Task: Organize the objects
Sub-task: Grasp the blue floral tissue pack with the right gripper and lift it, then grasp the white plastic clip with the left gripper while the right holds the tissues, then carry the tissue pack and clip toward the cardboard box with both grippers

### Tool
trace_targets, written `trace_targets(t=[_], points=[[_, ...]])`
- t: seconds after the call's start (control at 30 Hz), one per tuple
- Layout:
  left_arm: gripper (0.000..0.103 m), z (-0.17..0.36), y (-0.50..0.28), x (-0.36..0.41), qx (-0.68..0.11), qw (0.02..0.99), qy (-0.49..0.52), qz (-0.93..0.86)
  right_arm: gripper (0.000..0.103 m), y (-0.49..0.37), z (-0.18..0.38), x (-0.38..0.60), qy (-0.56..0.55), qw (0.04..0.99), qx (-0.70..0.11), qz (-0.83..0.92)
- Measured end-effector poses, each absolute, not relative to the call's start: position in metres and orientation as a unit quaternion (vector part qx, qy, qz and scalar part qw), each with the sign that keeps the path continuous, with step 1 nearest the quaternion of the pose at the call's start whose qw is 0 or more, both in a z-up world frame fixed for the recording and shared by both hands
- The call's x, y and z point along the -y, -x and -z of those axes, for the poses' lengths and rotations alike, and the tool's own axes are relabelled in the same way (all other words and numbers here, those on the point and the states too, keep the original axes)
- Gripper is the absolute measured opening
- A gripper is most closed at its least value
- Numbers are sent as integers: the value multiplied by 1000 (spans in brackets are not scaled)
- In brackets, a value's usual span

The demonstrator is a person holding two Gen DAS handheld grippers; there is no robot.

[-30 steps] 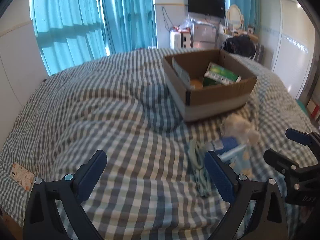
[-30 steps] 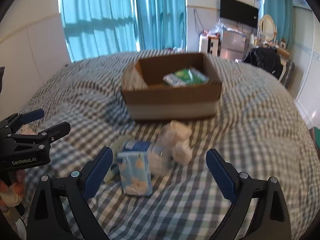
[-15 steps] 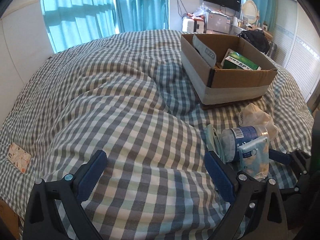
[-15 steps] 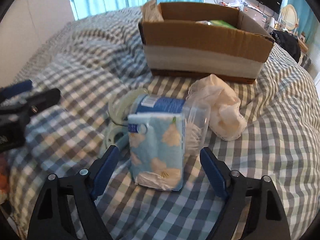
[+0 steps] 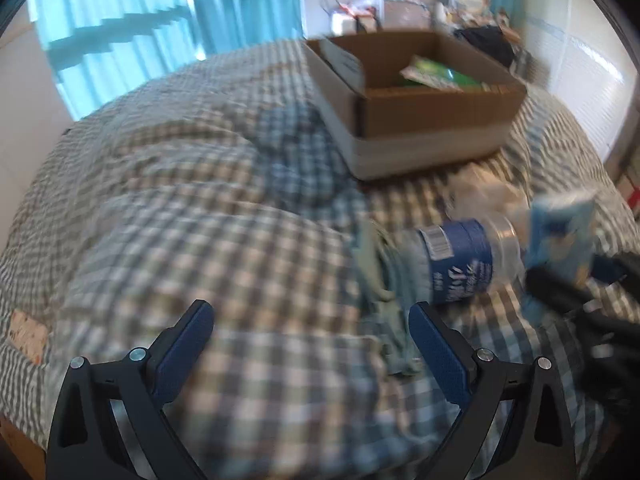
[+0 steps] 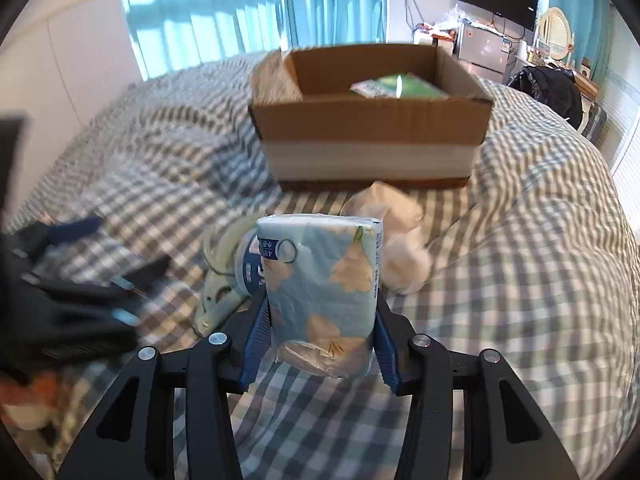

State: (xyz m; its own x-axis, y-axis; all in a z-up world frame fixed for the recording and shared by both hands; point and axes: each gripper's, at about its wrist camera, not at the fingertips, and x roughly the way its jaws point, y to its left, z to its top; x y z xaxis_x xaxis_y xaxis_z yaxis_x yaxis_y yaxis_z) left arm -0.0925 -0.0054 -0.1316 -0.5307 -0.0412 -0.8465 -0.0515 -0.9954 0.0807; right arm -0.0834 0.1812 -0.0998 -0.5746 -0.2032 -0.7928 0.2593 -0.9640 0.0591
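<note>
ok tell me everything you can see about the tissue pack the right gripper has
The tissue pack is a soft rectangular packet in glossy plastic wrap, pale blue with tan leaf shapes and a small blue printed label near its top corner. It stands upright, clamped near its lower end between the blue pads of the right gripper, whose jaws press both sides. Whether its base rests on the checked bedspread cannot be told. Behind it lie a blue-labelled bottle and a white crumpled bag; contact with them is unclear.

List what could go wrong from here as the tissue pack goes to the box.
1. The right tongs pinch only the lower end of the soft tissue pack; it could sag or slip out.
2. The cardboard box has tall walls; a low carry could hit the front wall.
3. The bottle lies right behind the pack and might roll.
</note>
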Motion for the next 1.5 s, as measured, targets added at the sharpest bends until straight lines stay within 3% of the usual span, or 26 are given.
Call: trace_targets(t=[0.3,0.43,0.53,0.57,0.77,1.03,1.5], points=[[95,165,116,-24,-80,26,522,-849,47,73,73,-216,-428,123,5,895],[75,180,120,-46,-105,56,533,-838,47,74,79,-220,-435,123,24,892],[52,188,123,-53,-107,67,538,-833,47,74,81,-217,-437,124,26,891],[37,188,124,-51,-101,65,537,-835,47,73,81,-217,-436,125,26,891],[18,178,114,-39,-60,73,527,-845,47,71,82,-218,-436,123,29,891],[13,151,87,-21,-2,96,508,-856,47,66,77,-216,-435,122,28,892],[13,80,55,-18,8,108,452,-885,47,35,27,-215,-399,115,17,910]])
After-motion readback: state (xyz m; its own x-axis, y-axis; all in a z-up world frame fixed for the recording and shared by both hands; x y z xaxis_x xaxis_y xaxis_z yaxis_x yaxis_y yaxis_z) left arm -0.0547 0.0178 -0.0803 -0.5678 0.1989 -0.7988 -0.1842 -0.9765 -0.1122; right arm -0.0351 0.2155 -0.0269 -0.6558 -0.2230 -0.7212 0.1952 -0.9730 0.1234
